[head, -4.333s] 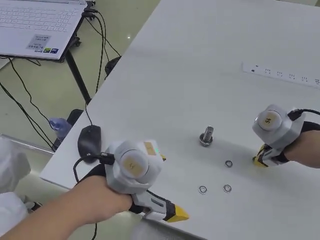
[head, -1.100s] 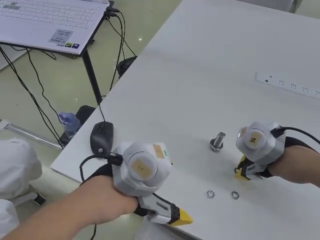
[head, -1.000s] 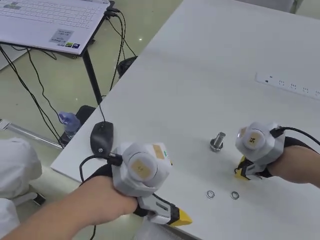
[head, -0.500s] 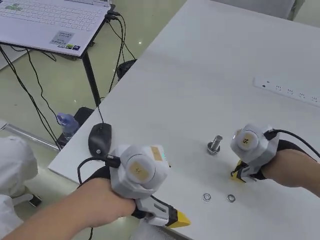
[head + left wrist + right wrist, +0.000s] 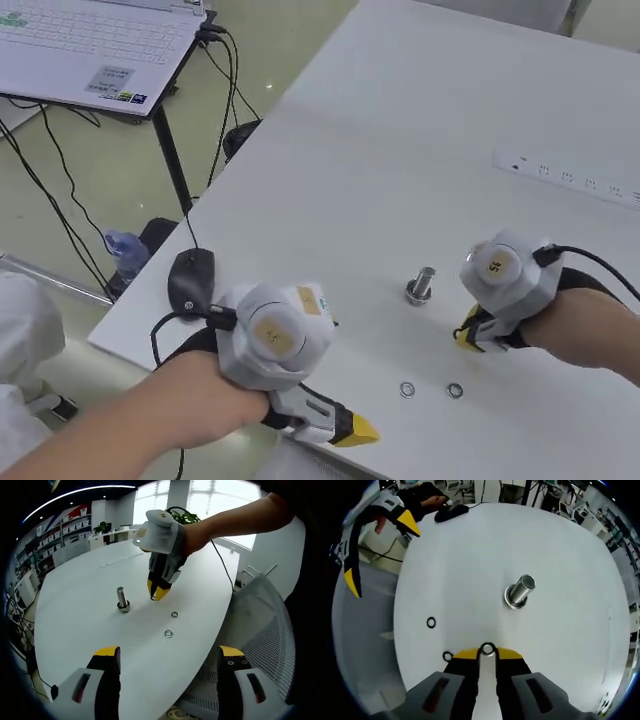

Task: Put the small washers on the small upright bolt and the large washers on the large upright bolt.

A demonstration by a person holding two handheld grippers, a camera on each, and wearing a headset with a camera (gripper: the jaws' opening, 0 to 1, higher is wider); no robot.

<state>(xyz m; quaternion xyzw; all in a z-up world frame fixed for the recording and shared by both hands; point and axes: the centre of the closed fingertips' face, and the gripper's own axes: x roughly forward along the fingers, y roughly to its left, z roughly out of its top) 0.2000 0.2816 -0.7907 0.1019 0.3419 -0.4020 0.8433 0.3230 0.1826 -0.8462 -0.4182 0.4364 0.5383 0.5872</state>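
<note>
Left tongs (image 5: pixel 168 654): nearest the person, over the near edge of the tabletop (image 5: pixel 400 150). The jaws stand wide apart with nothing between them.
Left hand (image 5: pixel 190 400): wrapped around the handle of the left tongs, at the lower left of the head view.
Mouse (image 5: pixel 189 281): dark, lying on the near left corner of the tabletop, just beside the left tongs.
Loose washers (image 5: pixel 407 389): two small rings lying flat on the tabletop, side by side but not touching, between the left tongs and the right tongs.
Right tongs (image 5: pixel 487 655): tips pointing down at the tabletop, jaws drawn close together and clamped on a washer.
Held washer (image 5: pixel 487 649): a small ring pinched between the yellow tips, near the bolt but apart from it. Whether it is lifted clear of the tabletop is hard to tell.
Bolt (image 5: pixel 420 285): standing upright on its head with a bare shank, beyond the loose washers and just left of the right tongs.
Power strip (image 5: pixel 575 178): white, lying along the far right of the tabletop.
Laptop (image 5: pixel 90 45): open on a stand off the left side, farthest away, with cables hanging below.
</note>
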